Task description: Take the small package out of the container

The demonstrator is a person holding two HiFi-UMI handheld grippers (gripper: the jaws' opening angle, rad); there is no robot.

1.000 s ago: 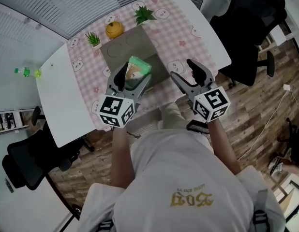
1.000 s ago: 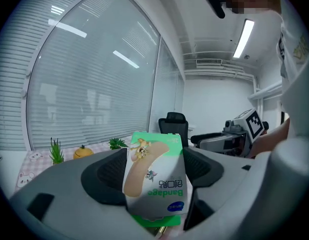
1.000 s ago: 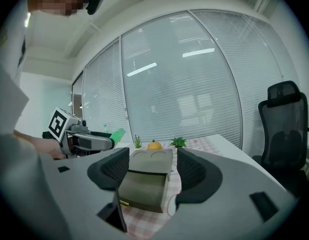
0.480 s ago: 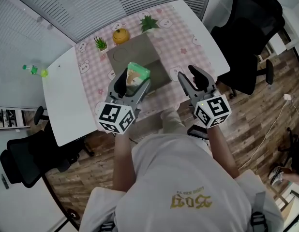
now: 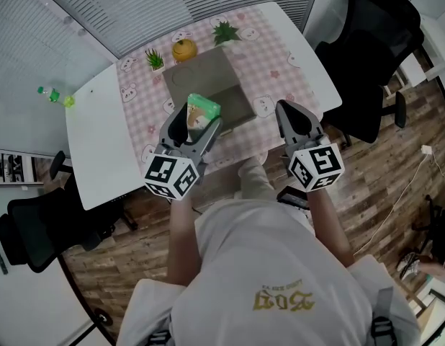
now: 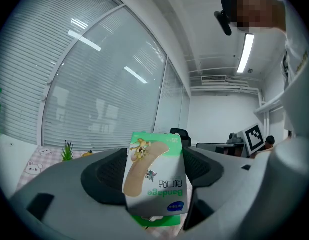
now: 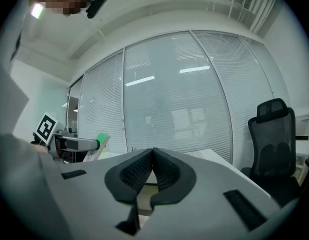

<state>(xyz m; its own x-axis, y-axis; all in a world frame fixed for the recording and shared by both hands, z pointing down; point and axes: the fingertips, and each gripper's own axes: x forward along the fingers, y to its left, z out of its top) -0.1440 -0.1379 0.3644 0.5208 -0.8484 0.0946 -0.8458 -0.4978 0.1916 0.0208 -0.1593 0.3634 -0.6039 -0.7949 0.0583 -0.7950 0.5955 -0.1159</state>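
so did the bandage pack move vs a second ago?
Yes, slightly: in the head view the bandage pack has drifted left against the container, held in the left hand-held gripper.

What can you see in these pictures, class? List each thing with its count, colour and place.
table: one, white, middle of the room
tablecloth: one, pink checked, over the table
container: one, brown cardboard, on the tablecloth
small package: one, green bandage pack, held up in the left gripper
potted plants: two, green, at the tablecloth's far edge
ornament: one, yellow-orange, between the potted plants
office chairs: two, black, one on each side of the table
left gripper: one, grey, shut on the small package
right gripper: one, grey, jaws just closed with nothing between them, right of the container
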